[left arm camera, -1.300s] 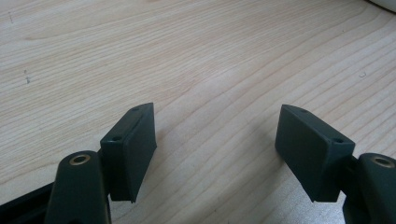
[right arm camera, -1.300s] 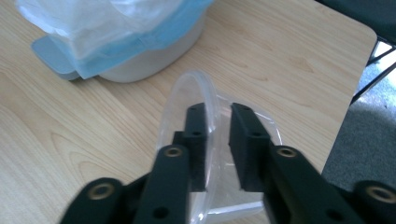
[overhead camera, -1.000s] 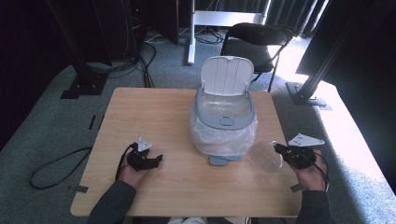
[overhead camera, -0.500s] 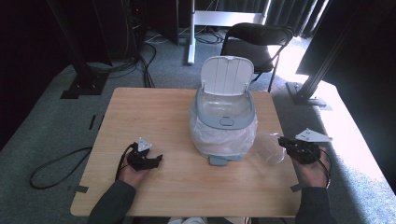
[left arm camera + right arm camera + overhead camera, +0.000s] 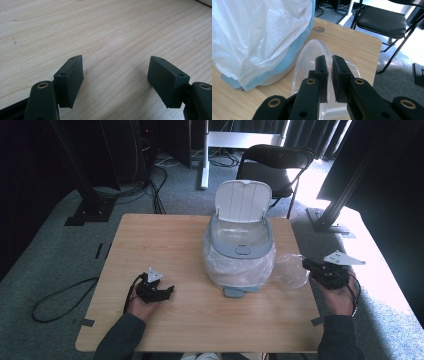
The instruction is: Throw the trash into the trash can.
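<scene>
One thin wall of clear plastic is all that the right hand-held gripper (image 5: 330, 75) has to hold on to: its jaws are clamped on the rim of a transparent cup (image 5: 291, 271), which hangs tipped on its side just beside the bin (image 5: 240, 251), on the bin's right as seen from the high view, and clear of the table (image 5: 165, 250). The bin stands with its white lid (image 5: 244, 200) raised and a loose plastic liner (image 5: 254, 35) draped over its sides. My judgement is that the grip is the weak point: a pinch on one edge of so light and slick a cup could let it swivel or slide out, and it would then drop on the table or roll off the near edge beside the bin. A harder squeeze might instead buckle or crack the wall. If the cup is meant for the bin, a swing that stays too low could catch the liner and drag it, or knock the rim of the bin and shift it. The left hand-held gripper (image 5: 156, 292) rests on the table well apart from the bin, jaws spread wide with nothing between them, so it steadies nothing.
</scene>
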